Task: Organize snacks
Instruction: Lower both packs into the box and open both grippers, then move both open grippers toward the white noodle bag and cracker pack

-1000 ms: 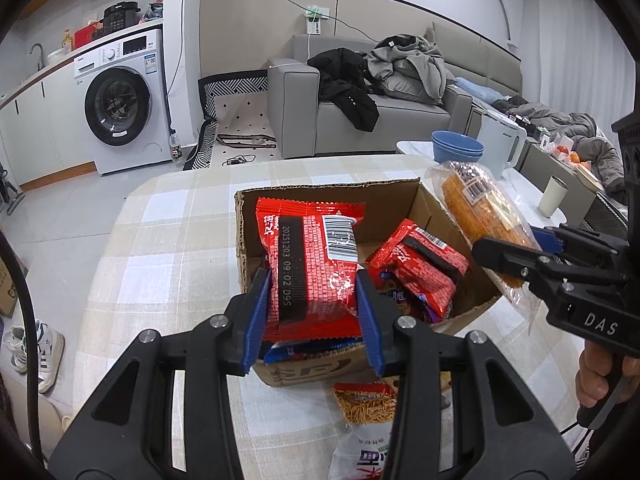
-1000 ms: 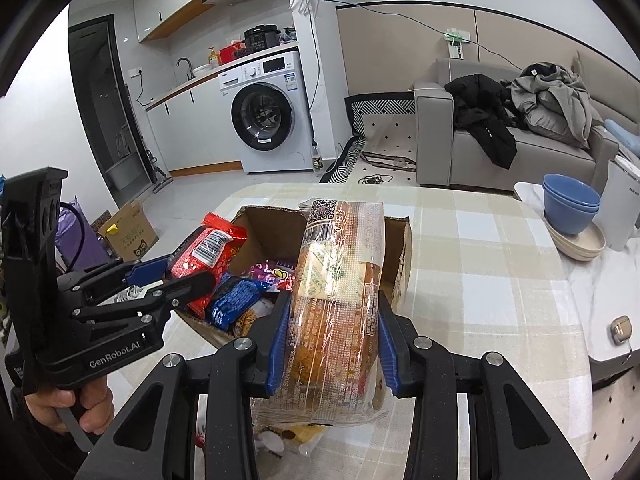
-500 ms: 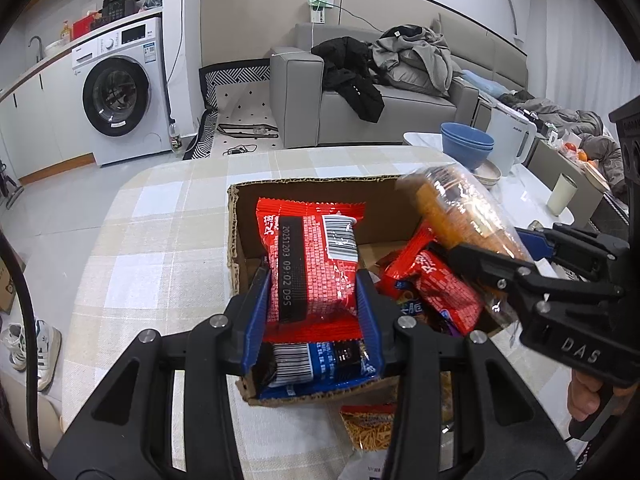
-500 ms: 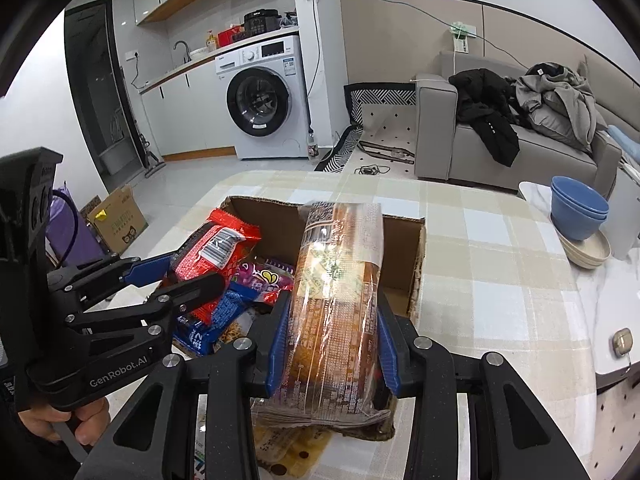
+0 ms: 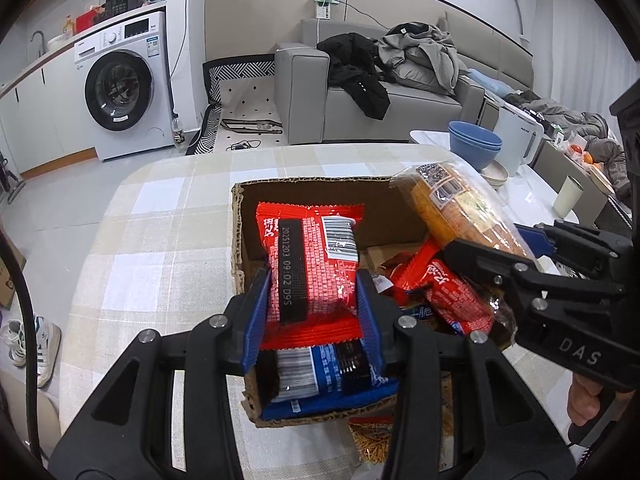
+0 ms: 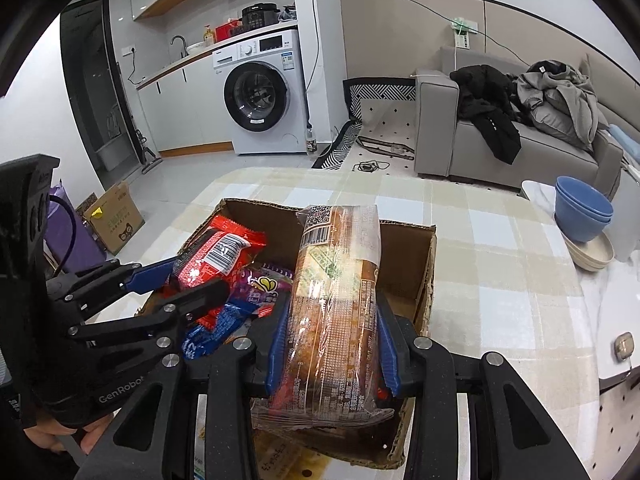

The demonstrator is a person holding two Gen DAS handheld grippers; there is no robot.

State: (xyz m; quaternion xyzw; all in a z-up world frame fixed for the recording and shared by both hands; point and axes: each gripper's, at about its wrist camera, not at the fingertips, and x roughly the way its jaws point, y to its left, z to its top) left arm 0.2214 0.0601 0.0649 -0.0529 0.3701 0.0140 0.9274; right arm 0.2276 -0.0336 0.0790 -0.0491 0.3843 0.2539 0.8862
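We see both tools angled down, side by side. Left tool [image 5: 312,312] clamped on a red pkt; right tool [image 6: 332,344] clamped on a clear pkt. A hand [image 5: 588,404] grips right tool's handle.

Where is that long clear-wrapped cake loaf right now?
The cake loaf is clamped in the right tongs, over the right half of the cardboard box, beside the red packet held by the left tongs.
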